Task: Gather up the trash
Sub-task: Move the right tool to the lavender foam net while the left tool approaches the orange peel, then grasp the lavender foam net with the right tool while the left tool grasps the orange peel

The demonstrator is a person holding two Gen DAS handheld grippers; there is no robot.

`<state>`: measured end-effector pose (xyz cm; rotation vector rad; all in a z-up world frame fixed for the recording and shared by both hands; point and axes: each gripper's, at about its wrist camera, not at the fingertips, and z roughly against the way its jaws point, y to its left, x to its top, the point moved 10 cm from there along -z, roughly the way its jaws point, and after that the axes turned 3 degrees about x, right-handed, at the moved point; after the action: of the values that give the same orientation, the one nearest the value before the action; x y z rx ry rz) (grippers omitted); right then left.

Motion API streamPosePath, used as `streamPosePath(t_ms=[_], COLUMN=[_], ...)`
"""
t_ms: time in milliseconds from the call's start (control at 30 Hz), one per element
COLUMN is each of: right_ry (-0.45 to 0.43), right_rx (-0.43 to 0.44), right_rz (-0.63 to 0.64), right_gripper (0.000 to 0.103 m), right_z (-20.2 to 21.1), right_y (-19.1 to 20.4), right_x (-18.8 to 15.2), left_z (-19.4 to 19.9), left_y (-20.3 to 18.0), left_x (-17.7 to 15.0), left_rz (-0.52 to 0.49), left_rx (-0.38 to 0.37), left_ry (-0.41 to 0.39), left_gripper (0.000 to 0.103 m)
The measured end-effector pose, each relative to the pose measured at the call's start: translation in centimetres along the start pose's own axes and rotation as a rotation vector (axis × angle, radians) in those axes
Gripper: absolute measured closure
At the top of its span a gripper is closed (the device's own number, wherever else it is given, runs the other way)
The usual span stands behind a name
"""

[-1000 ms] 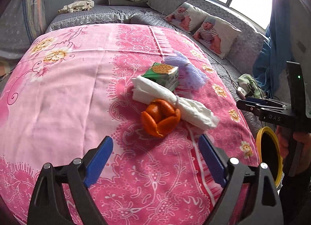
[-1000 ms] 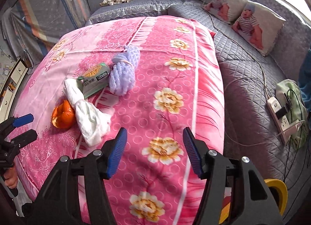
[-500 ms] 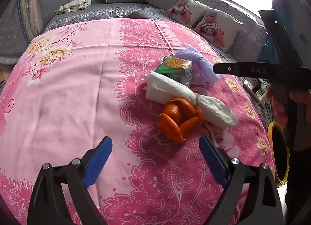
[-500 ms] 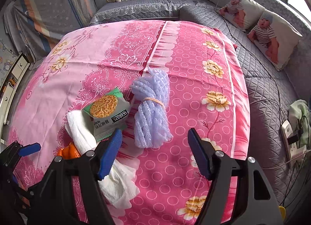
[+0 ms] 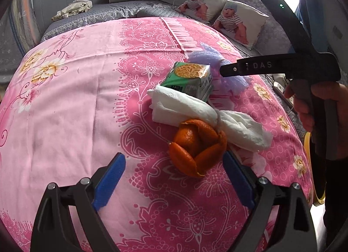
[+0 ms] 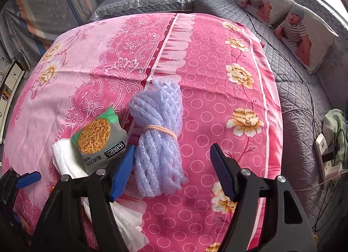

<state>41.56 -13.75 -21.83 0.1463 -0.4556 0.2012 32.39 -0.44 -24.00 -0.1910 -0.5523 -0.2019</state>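
Note:
On the pink flowered cloth (image 5: pixel 65 104) lie an orange peel (image 5: pixel 196 147), a tied white tissue (image 5: pixel 195 108), a green noodle packet (image 5: pixel 189 78) and a purple foam net (image 5: pixel 237 83). My left gripper (image 5: pixel 174 160) is open, and the peel sits just ahead between its blue fingertips, untouched. In the right wrist view my right gripper (image 6: pixel 171 152) is open, slanting down over the foam net (image 6: pixel 158 139). The net's lower half lies between the jaws, close to the left pad. The noodle packet (image 6: pixel 95 136) and the tissue (image 6: pixel 65 160) lie to its left.
A hand (image 5: pixel 304 104) holds the right tool at the table's right edge, above a yellow-rimmed bin (image 5: pixel 310 143). A grey quilted sofa (image 6: pixel 293 82) with baby-print pillows (image 6: pixel 304 30) wraps the far and right sides. A power strip (image 6: pixel 324 158) with cables lies on it.
The right gripper swung left from the table's right side to over the foam net, its jaws a little wider. The left gripper came closer to the orange peel.

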Motion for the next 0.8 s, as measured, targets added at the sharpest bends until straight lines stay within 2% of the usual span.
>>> streamPosePath(t_ms=[267, 433, 567, 667, 733, 800], right_ry=[0.016, 0.026, 0.025, 0.026, 0.028, 0.021], right_rx=[0.029, 0.051, 0.055, 0.058, 0.063, 0.063], right_rz=[-0.017, -0.025, -0.031, -0.028, -0.023, -0.018], right_gripper=[0.039, 0.046, 0.053, 0.06, 0.072, 0.076], right_z=[-1.2, -1.8, -1.9, -1.9, -1.8, -1.5], right_y=[0.0, -0.1, -0.3, -0.2, 0.0, 0.3], right_x=[0.1, -0.1, -0.1, -0.1, -0.2, -0.3], left_z=[-1.2, -1.8, -2.5, -2.5, -2.3, -1.8], left_y=[-1.1, -1.8, -2.8, -2.7, -2.7, -2.6], left_x=[1.1, 1.2, 0.4, 0.0, -0.1, 0.0], left_rz=[-0.041, -0.039, -0.048, -0.06, -0.056, -0.048], left_rx=[-0.006, -0.035, -0.07, -0.066, -0.06, -0.057], left_ry=[0.013, 0.03, 0.072, 0.066, 0.057, 0.047], left_gripper=[0.017, 0.031, 0.051, 0.055, 0.058, 0.062])
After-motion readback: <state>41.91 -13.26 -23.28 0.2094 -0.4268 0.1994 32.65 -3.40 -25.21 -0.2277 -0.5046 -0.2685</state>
